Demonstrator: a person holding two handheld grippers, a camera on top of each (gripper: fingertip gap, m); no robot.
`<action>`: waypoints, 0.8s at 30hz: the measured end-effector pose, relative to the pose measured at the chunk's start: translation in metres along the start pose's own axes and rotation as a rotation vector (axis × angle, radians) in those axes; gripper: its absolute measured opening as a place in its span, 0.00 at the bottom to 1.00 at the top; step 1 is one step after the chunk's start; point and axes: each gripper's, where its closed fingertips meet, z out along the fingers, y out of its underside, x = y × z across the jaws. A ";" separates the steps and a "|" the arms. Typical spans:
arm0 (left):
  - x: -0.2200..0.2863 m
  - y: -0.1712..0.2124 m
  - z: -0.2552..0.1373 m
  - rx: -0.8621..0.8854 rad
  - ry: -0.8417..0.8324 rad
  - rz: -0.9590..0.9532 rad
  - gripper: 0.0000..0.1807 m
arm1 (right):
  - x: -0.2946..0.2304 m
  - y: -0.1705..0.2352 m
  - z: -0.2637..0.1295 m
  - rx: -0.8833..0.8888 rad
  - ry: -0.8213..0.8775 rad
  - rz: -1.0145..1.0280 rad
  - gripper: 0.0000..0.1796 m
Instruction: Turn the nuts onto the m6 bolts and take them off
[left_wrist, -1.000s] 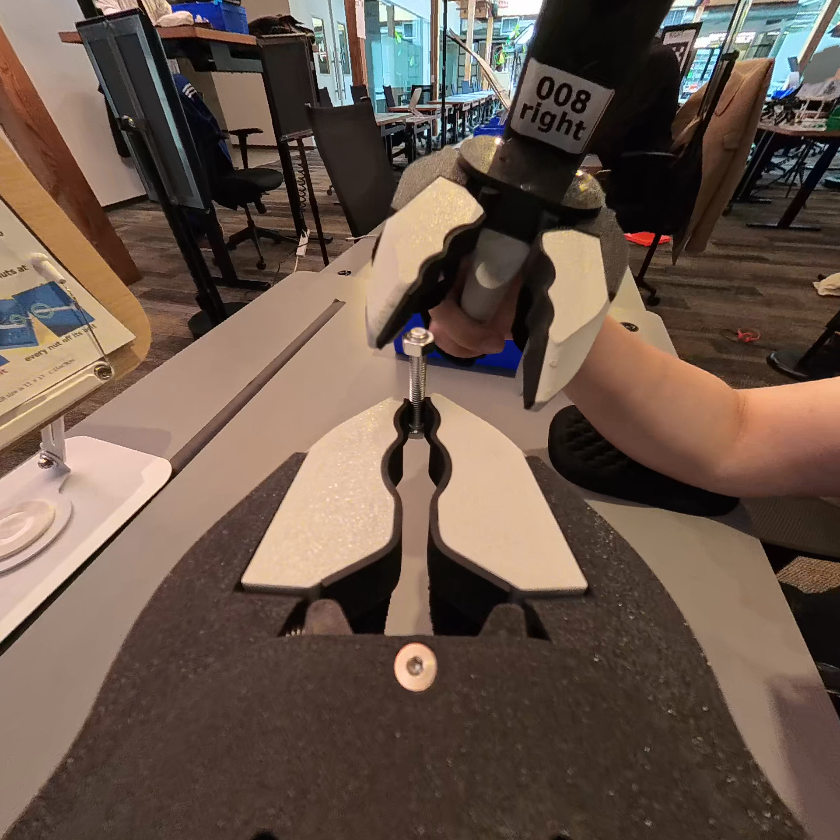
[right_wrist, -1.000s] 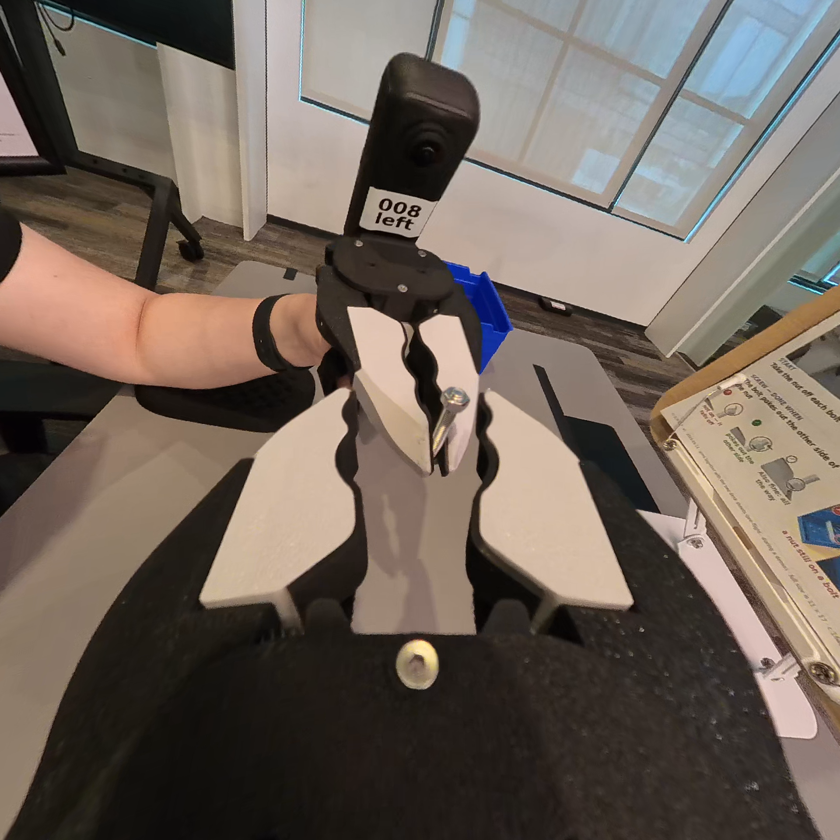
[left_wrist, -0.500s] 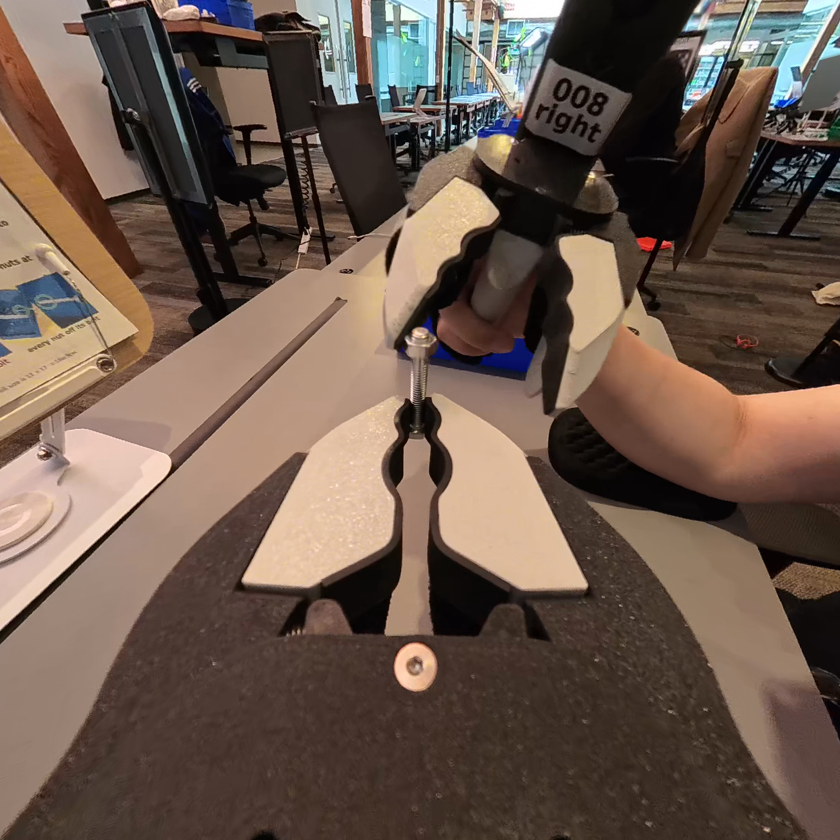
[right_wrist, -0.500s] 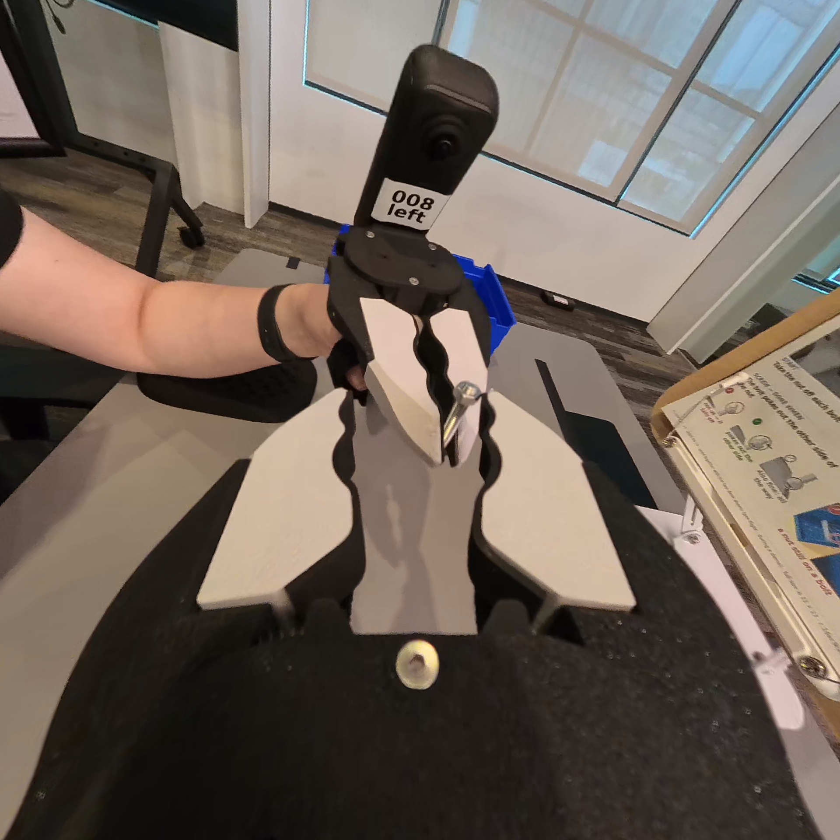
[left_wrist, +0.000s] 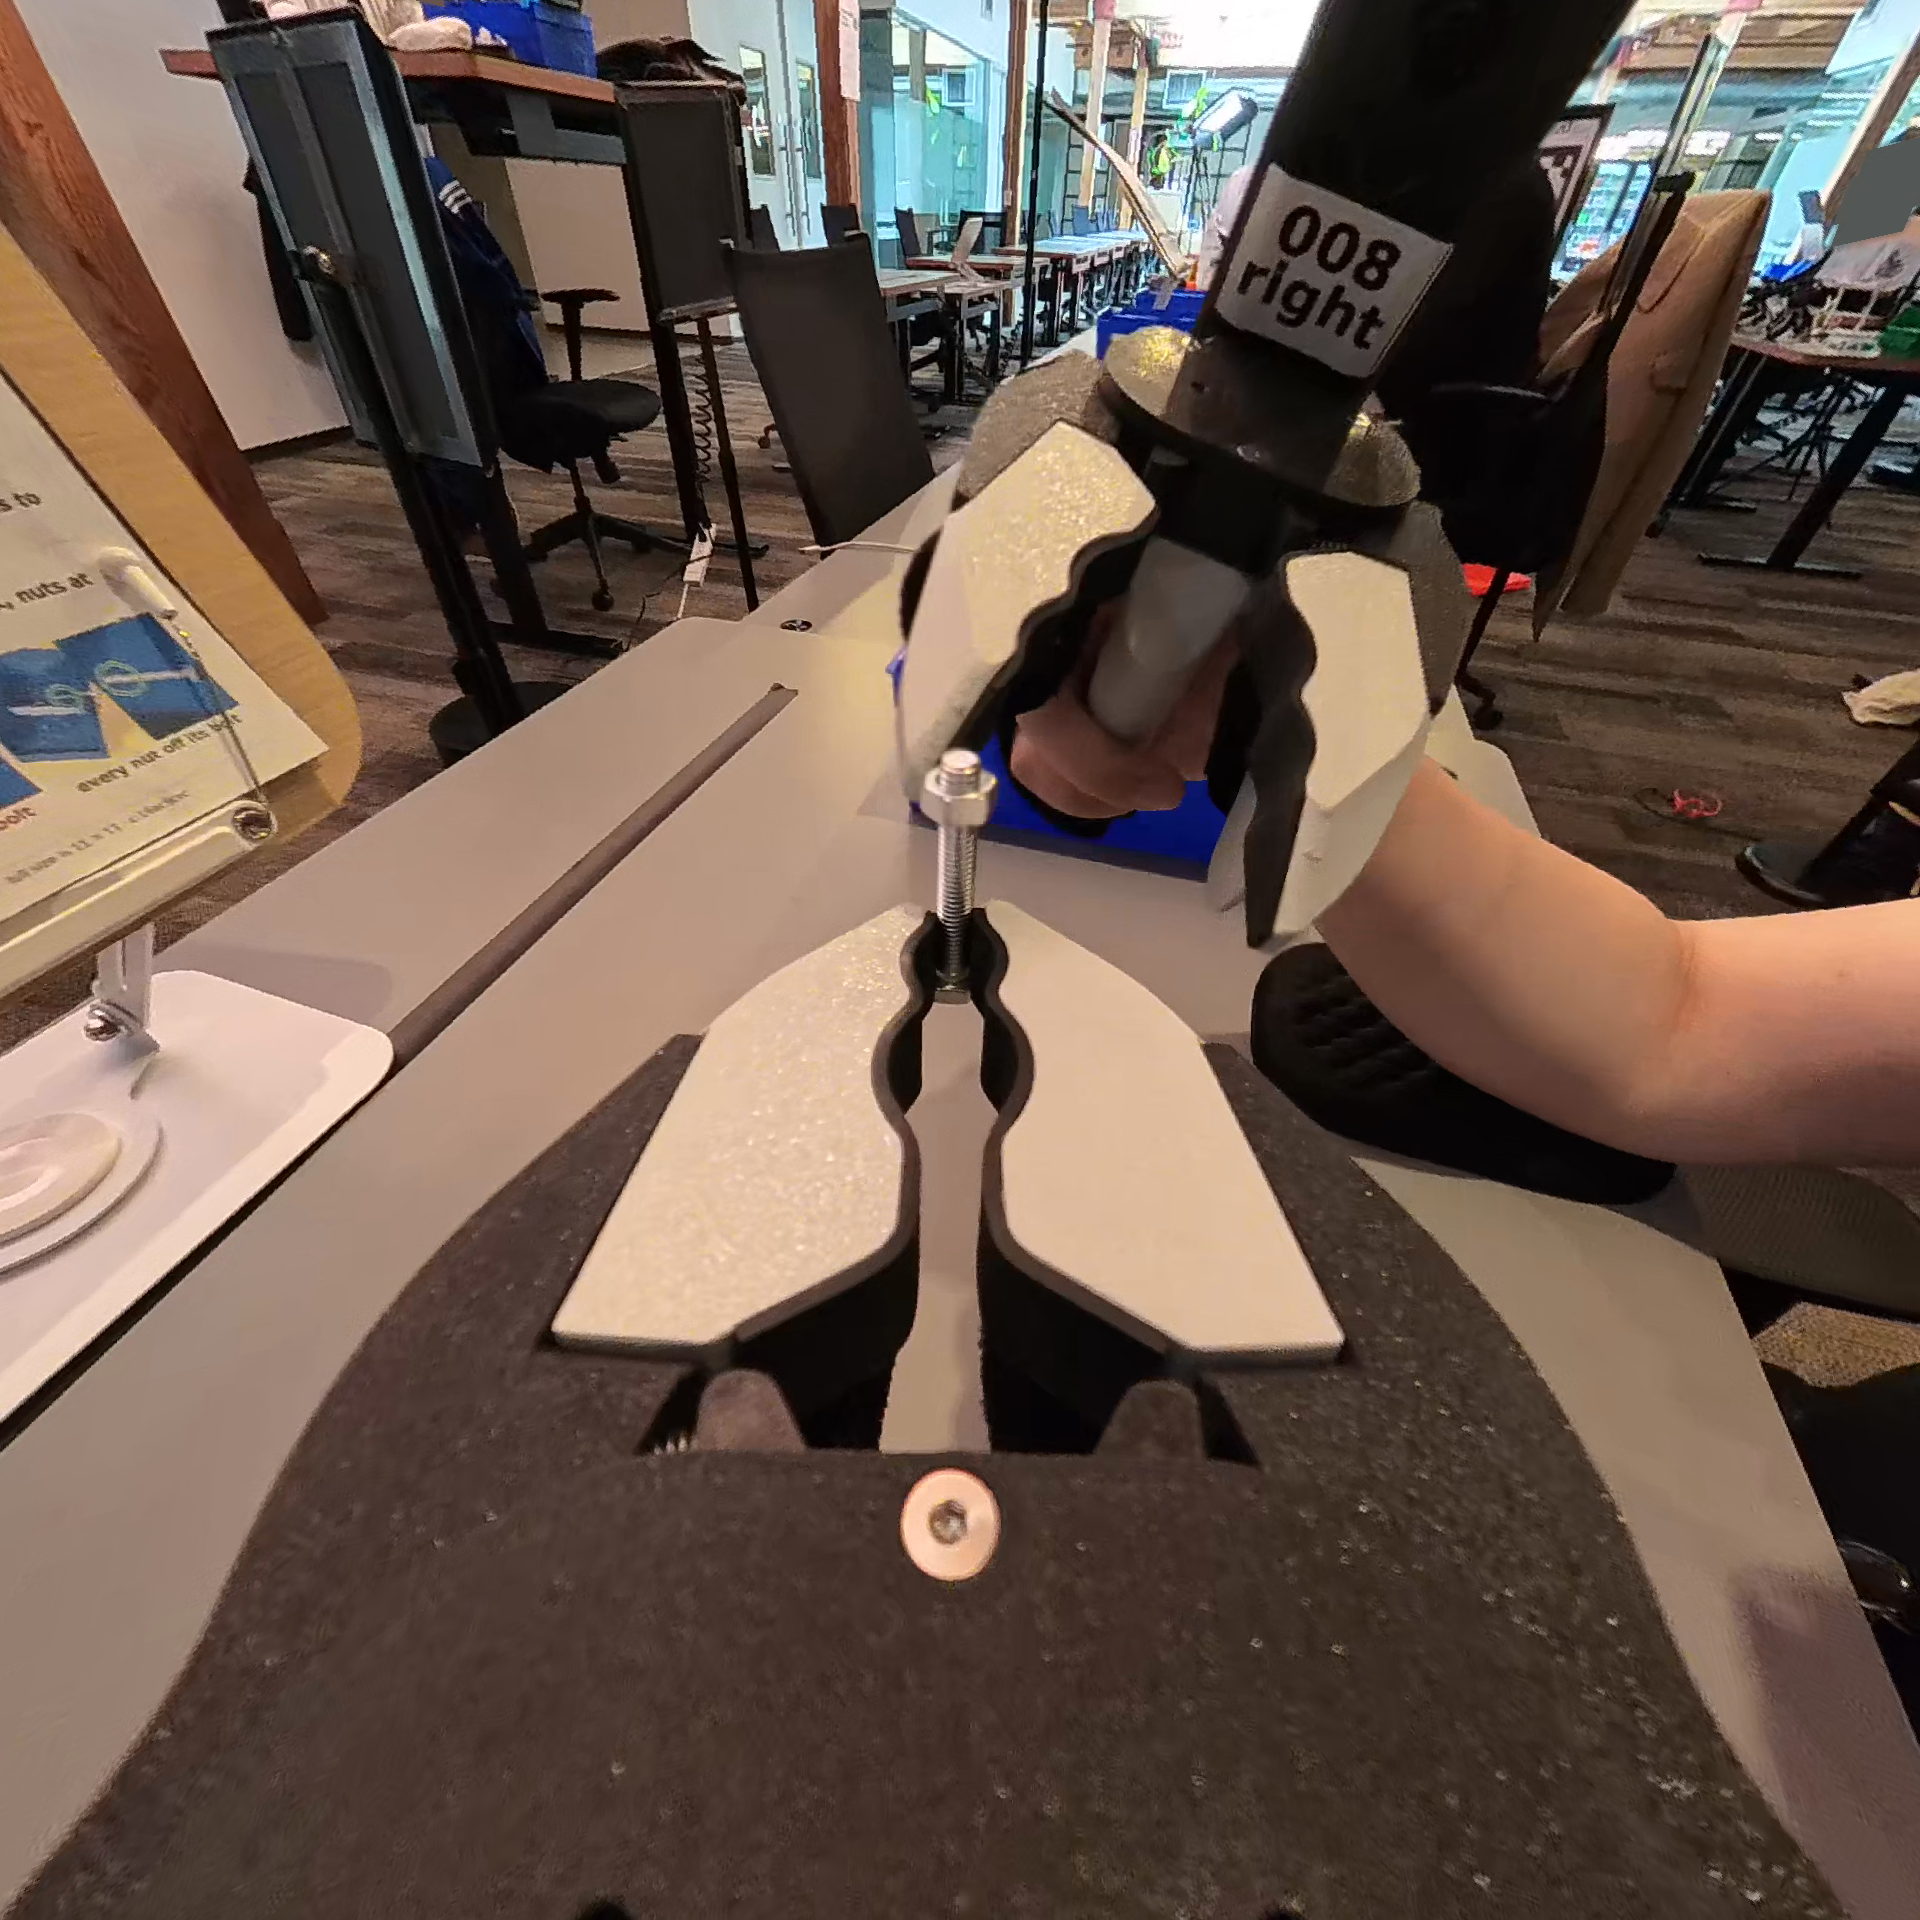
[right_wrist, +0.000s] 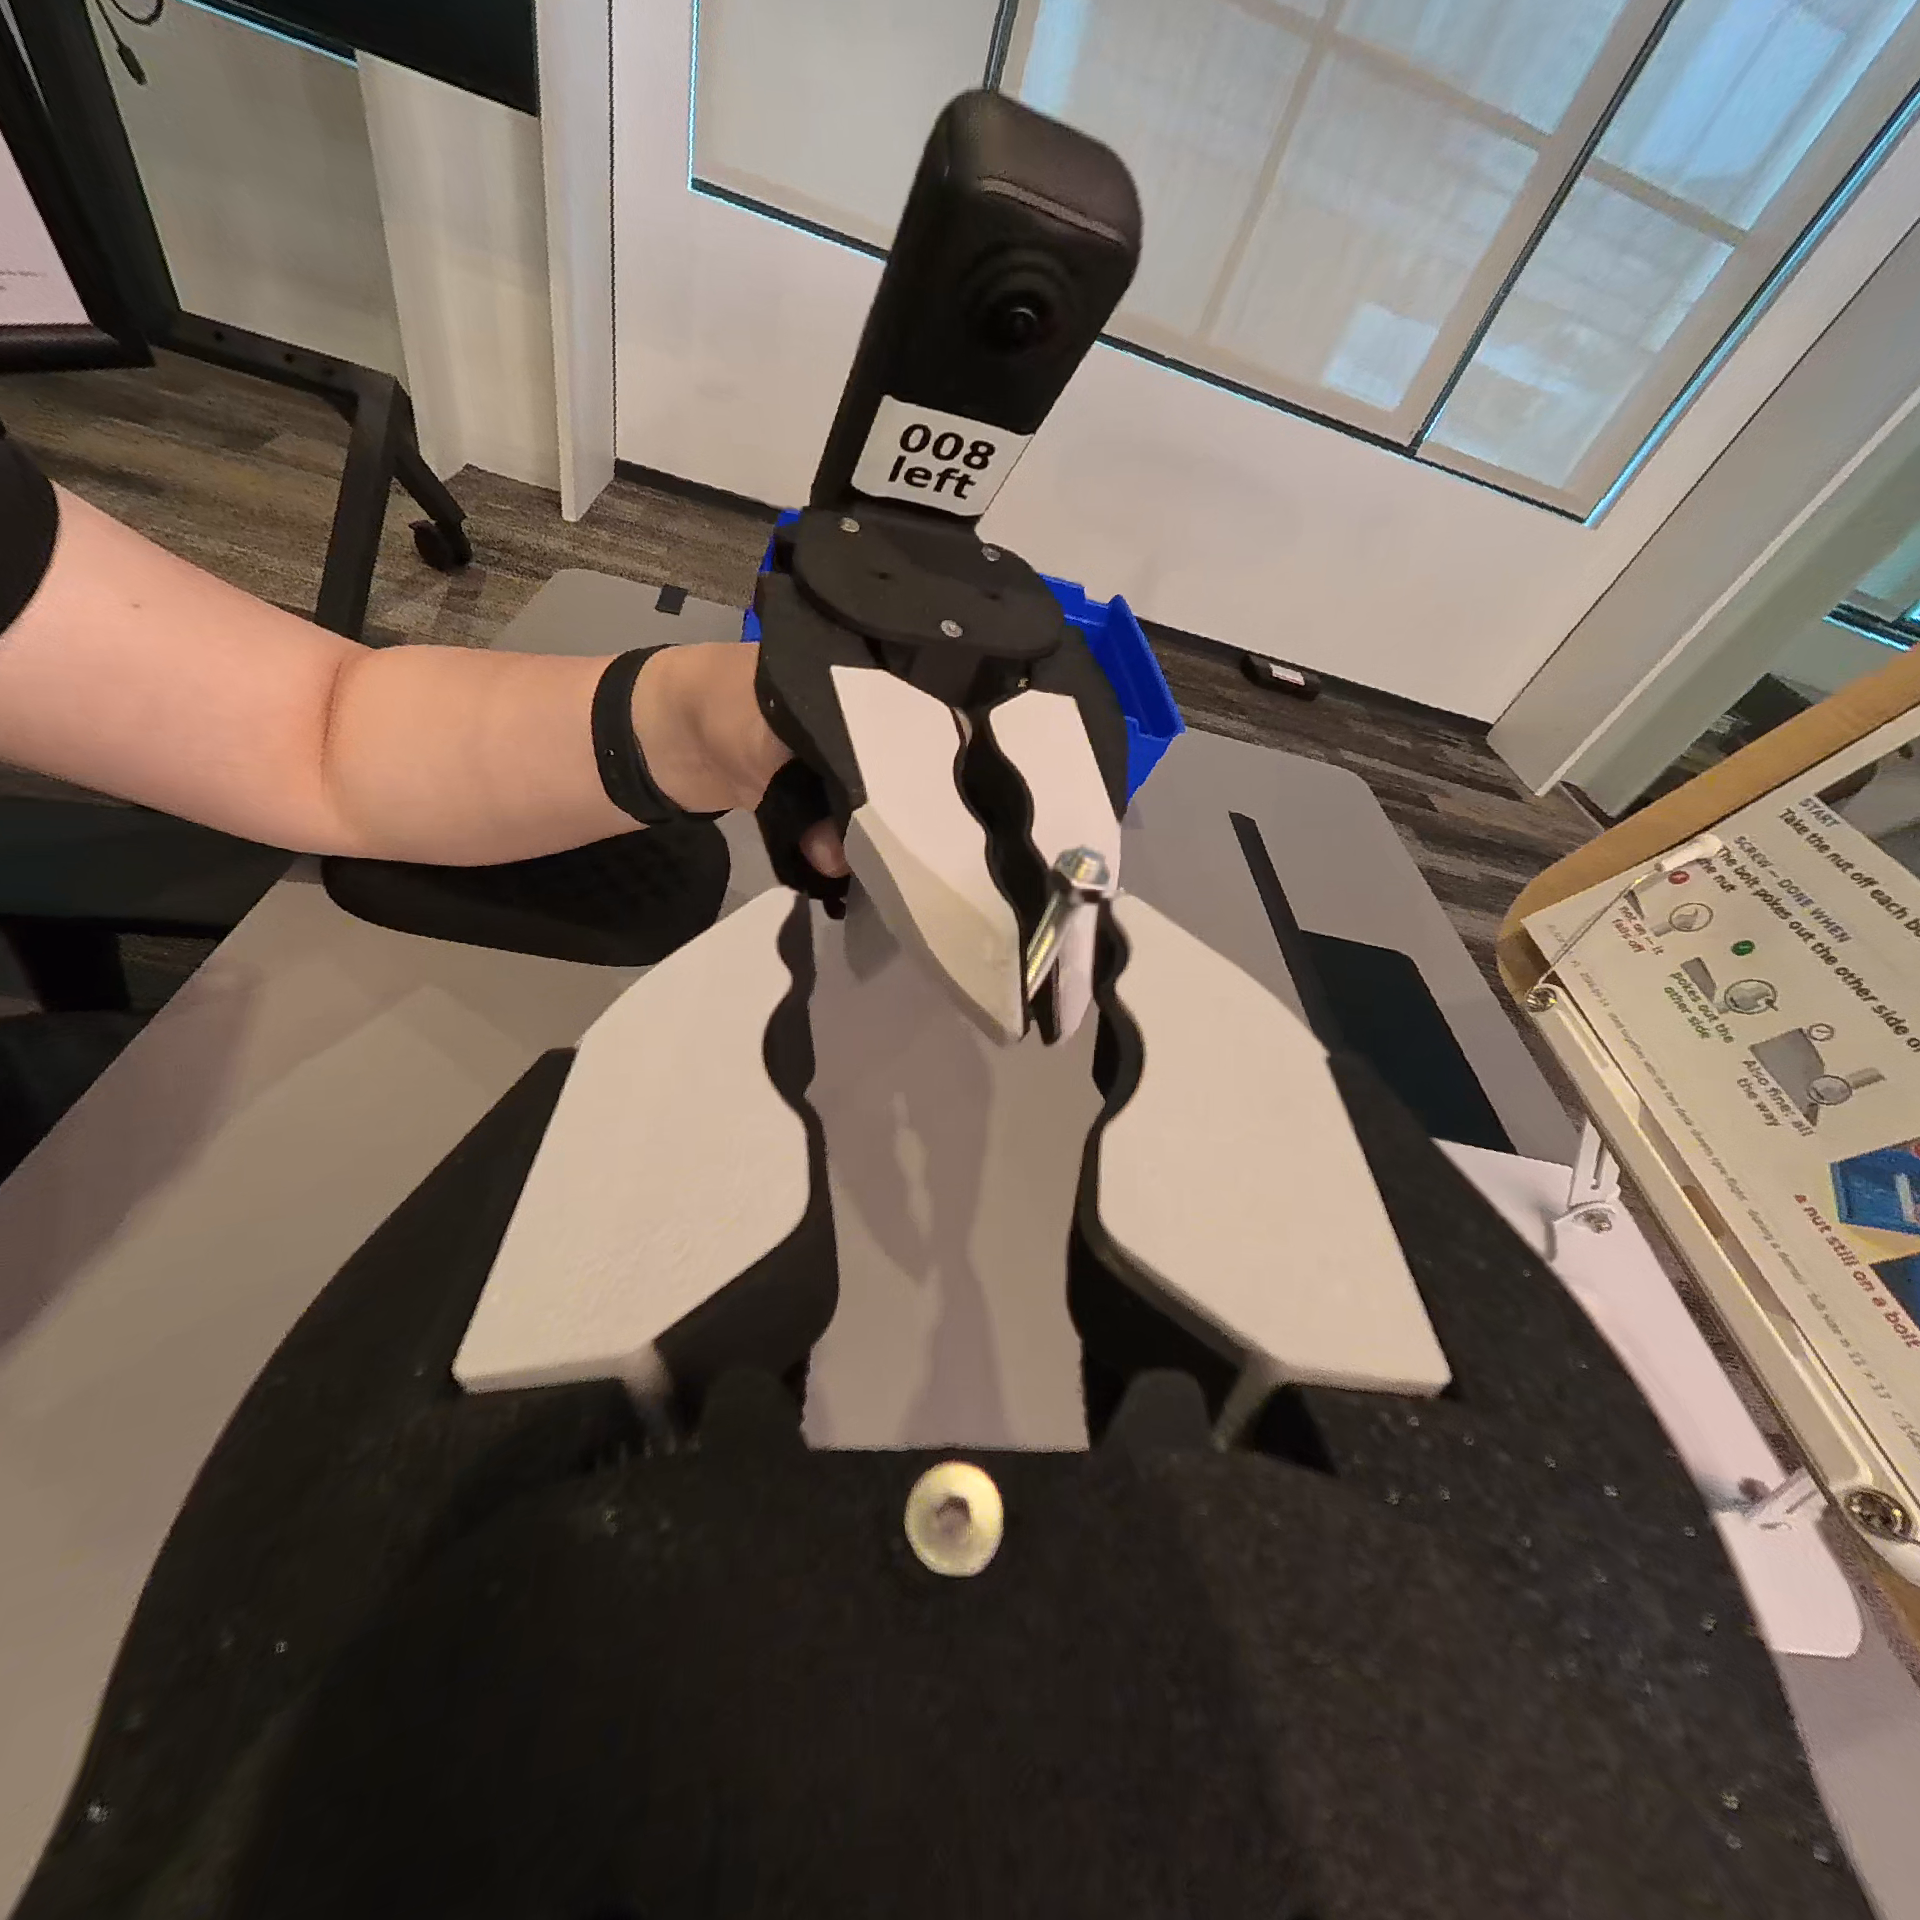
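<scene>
Right gripper (left_wrist: 1091, 831) has drifted rightward, its finger now at the nut (left_wrist: 958, 798)

open-plan office | rows of desks (left_wrist: 1049, 275), office chairs (left_wrist: 577, 416), big windows (right_wrist: 1455, 208), wood-look floor

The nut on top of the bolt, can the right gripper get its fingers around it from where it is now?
Probably yes. The nut stands clear above the left gripper, and the right gripper is open with one fingertip beside it.
</scene>
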 end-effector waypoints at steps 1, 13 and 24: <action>-0.001 -0.001 -0.001 0.003 -0.004 -0.006 0.03 | -0.001 -0.001 -0.002 0.008 -0.010 0.005 0.24; -0.002 0.000 -0.001 0.002 -0.008 -0.013 0.03 | 0.001 0.000 0.001 -0.003 0.005 -0.001 0.27; 0.000 0.000 0.001 0.001 0.003 -0.021 0.03 | 0.003 -0.002 0.003 0.022 0.011 0.015 0.28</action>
